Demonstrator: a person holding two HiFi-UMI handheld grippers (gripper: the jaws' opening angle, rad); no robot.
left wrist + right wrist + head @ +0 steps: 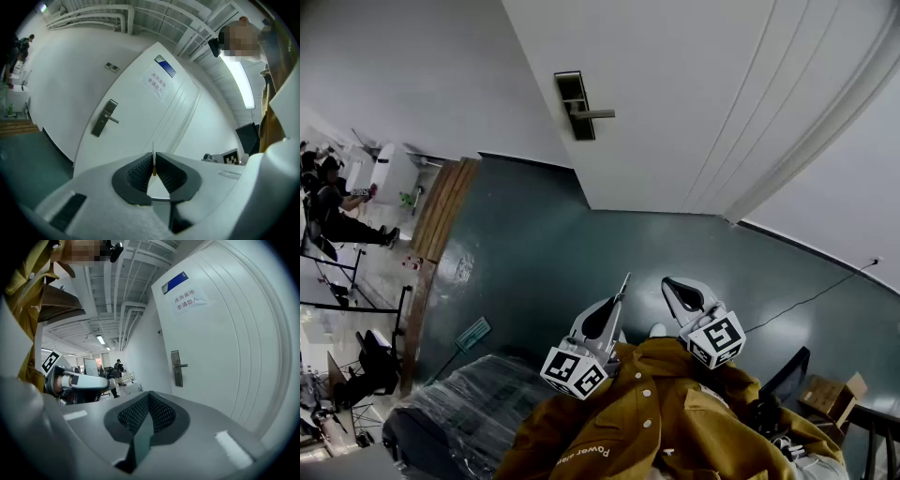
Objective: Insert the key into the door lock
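The white door (pixel 694 94) carries a dark lock plate with a lever handle (pixel 575 105), also seen in the left gripper view (pixel 104 118) and the right gripper view (pixel 176 367). My left gripper (pixel 153 161) is shut on a thin key (pixel 153 152) whose blade sticks up past the pads. In the head view this key (pixel 623 285) points toward the door from the left gripper (pixel 617 302), well short of the lock. My right gripper (pixel 149 397) is shut with nothing in it, and hangs beside the left one (pixel 672 285).
A dark green floor (pixel 544 262) runs up to the door. A plastic-wrapped bundle (pixel 459 412) lies at the lower left and a cardboard box (pixel 830 394) at the lower right. People sit far off at the left (pixel 337 211). A paper notice (pixel 156 83) hangs on the door.
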